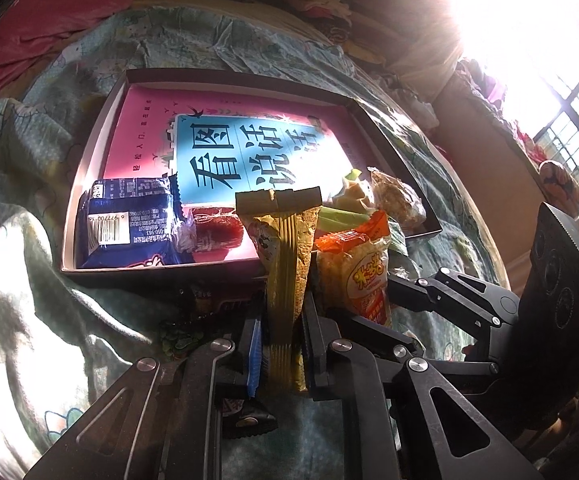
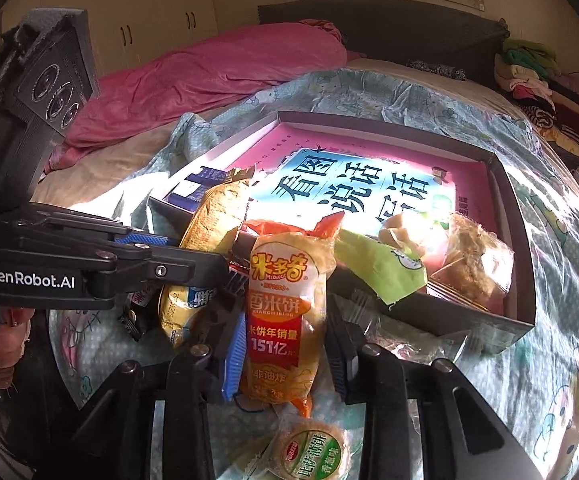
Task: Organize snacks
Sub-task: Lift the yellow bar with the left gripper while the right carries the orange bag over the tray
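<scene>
Both claws grip a snack above the near edge of a shallow box (image 1: 101, 128) that lies on a bed with a patterned sheet (image 2: 561, 240). The left claw (image 1: 285, 344) is pressed together on a yellow packet (image 1: 285, 280), edge-on between its pads, its folded top standing up over the box's near wall. The right claw (image 2: 285, 344) pinches an orange rice-cracker bag (image 2: 285, 304) by its sides, the bag upright and just right of the yellow packet (image 2: 217, 216). Inside the box, a pink and blue book (image 1: 249, 152) covers the floor; a blue packet (image 1: 129, 216) sits in the near left corner with a red sweet (image 1: 217, 228) beside it, and a green wrapper (image 2: 381, 264) and a clear-wrapped brown cake (image 2: 473, 264) lie at the near right. On the sheet near the right claw lies a round green-labelled biscuit pack (image 2: 309, 452), and small dark wrappers (image 2: 137, 308) lie left of the bag. A pink quilt (image 2: 193, 76) is bunched at the far left of the bed.
</scene>
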The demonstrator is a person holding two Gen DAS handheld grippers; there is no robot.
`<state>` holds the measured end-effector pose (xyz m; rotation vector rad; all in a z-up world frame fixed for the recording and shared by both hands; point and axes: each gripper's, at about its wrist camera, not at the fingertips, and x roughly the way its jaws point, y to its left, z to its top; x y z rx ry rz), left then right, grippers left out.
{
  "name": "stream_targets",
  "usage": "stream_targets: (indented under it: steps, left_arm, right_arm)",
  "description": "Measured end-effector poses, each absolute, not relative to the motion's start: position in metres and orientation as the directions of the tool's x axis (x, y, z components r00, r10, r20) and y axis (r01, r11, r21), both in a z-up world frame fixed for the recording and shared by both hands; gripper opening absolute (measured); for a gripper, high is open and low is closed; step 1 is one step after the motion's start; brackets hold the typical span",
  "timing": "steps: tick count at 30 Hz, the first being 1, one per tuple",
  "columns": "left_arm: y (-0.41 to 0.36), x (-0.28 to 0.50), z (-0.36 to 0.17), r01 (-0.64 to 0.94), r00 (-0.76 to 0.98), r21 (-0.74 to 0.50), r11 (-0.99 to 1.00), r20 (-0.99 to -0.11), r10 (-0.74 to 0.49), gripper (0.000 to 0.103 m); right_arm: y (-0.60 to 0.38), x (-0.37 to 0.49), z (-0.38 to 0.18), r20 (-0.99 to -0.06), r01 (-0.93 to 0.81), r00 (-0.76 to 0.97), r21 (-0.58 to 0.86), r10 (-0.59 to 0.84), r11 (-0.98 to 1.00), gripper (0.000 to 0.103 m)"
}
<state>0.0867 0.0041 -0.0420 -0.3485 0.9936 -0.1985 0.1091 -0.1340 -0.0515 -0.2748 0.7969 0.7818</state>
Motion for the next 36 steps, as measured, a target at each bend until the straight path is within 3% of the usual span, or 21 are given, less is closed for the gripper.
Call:
stream_targets:
  steps: [9, 17, 36]
  left_arm:
    - [0.010, 0.081, -0.026, 0.012, 0.573, -0.409, 0.912, -0.745, -0.342, 0.016]
    - [0.014, 0.079, -0.008, 0.007, 0.615, -0.408, 0.913, -0.718, -0.326, 0.016]
    - [0.018, 0.092, 0.015, -0.022, 0.677, -0.339, 0.940, -0.697, -0.236, 0.016]
  right_arm:
    - [-0.167, 0.118, -0.026, -0.646, -0.670, 0.448, 0.215, 0.618, 0.710, 0.035]
    - [-0.193, 0.124, -0.003, -0.574, -0.623, 0.535, 0.228, 0.620, 0.748, 0.035]
    - [-0.215, 0.142, 0.006, -0.536, -0.538, 0.621, 0.239, 0.572, 0.808, 0.035]
